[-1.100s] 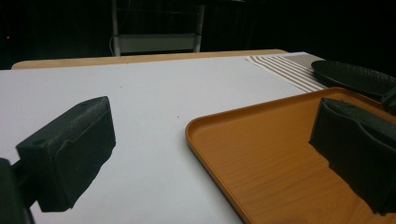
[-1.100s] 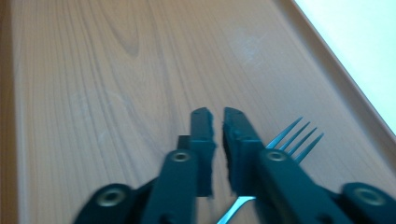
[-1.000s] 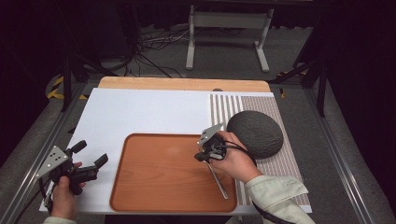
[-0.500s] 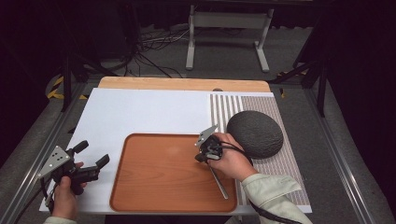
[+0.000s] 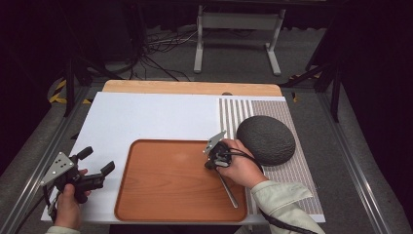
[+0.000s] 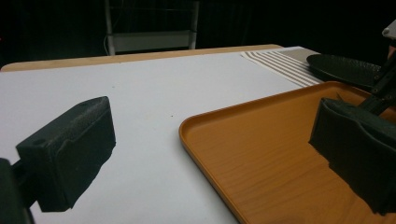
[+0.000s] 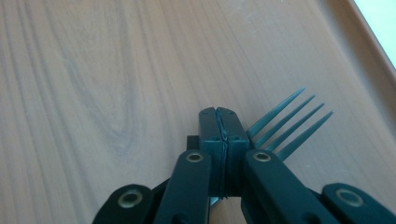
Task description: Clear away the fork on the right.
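Observation:
A metal fork (image 7: 289, 126) is clamped in my right gripper (image 7: 223, 126), whose jaws are pressed together, with the tines sticking out past them just above the orange-brown wooden tray (image 7: 93, 70). From above, the right gripper (image 5: 210, 164) hovers over the tray's (image 5: 160, 195) right half, and the fork's handle (image 5: 229, 191) trails back toward the person. My left gripper (image 5: 99, 160) stands open over the white mat just left of the tray, nothing between its jaws. In the left gripper view its wide-apart jaws frame the tray's near corner (image 6: 261, 154).
A dark grey round bowl-like object (image 5: 266, 139) lies on a striped placemat (image 5: 292, 180) right of the tray. The white mat (image 5: 146, 117) covers the tabletop's left and middle. A metal stand and cables sit on the floor beyond the table.
The right gripper has edged slightly left over the tray with the fork in it. The left gripper has barely shifted.

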`<state>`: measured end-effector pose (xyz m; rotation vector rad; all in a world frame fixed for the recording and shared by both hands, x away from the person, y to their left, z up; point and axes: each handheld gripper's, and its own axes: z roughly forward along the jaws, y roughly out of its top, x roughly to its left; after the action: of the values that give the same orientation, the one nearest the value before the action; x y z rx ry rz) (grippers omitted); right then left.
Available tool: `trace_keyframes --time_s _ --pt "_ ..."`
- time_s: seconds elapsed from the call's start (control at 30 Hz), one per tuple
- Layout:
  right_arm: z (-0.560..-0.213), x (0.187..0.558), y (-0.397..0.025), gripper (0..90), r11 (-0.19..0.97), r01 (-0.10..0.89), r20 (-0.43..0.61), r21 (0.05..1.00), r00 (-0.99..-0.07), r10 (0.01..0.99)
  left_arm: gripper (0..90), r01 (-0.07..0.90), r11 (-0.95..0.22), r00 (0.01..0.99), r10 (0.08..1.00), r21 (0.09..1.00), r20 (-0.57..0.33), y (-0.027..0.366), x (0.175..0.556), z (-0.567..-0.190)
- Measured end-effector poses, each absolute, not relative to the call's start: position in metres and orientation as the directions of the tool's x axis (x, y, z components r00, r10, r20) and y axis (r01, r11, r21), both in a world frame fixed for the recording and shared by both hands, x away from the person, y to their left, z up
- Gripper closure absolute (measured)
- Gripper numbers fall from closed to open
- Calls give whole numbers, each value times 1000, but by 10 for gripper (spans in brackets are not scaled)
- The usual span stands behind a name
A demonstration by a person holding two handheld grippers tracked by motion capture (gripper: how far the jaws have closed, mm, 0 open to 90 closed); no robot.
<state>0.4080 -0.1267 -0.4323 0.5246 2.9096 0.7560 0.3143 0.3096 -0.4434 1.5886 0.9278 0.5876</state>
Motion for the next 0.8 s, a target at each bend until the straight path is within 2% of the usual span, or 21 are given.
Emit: trace_keyframes --time_s 0.8 --pt "-430 417 -147 900 811 347 -36 470 -911 411 9 252 -55 571 815 966 -103 308 315 -443"
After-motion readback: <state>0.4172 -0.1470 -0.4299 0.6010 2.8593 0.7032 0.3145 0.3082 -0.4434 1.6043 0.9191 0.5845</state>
